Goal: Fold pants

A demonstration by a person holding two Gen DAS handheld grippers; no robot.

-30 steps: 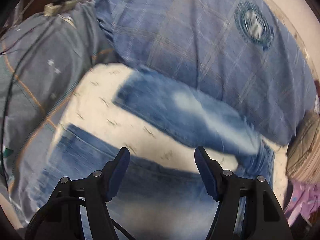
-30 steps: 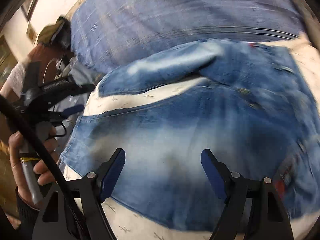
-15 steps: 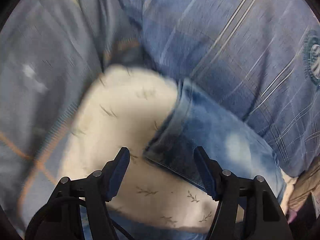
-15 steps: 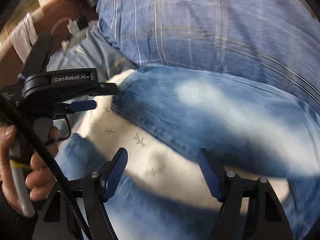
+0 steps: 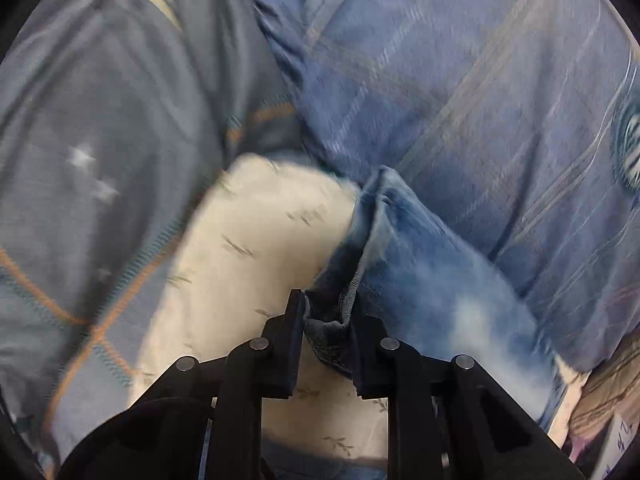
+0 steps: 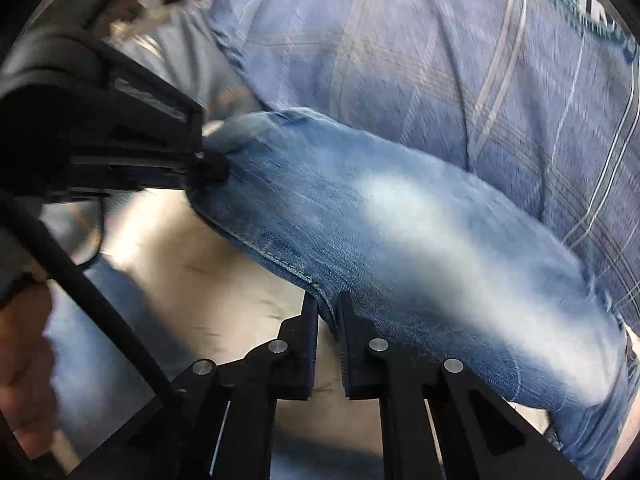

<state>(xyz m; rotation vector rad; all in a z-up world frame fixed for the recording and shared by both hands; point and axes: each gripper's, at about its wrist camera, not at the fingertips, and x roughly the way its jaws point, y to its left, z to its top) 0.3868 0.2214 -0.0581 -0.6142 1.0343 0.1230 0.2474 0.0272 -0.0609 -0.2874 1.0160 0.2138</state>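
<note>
Setting: a home bedroom, judged from the bedding. Work area is a bed with a cream sheet (image 5: 256, 248) printed with small leaf sprigs. Far right lies a blue plaid quilt or pillow (image 5: 480, 92) bearing a round teal emblem (image 5: 632, 148). Left lies a grey-blue quilted cover (image 5: 92, 152) with white stars and orange stitch lines. The right wrist view shows the same plaid fabric (image 6: 400, 48) at the far side. At the near right edge there is a purple-pink patterned cloth (image 5: 612, 440), blurred. No lab or shop fittings are seen; soft furnishings only.
</note>
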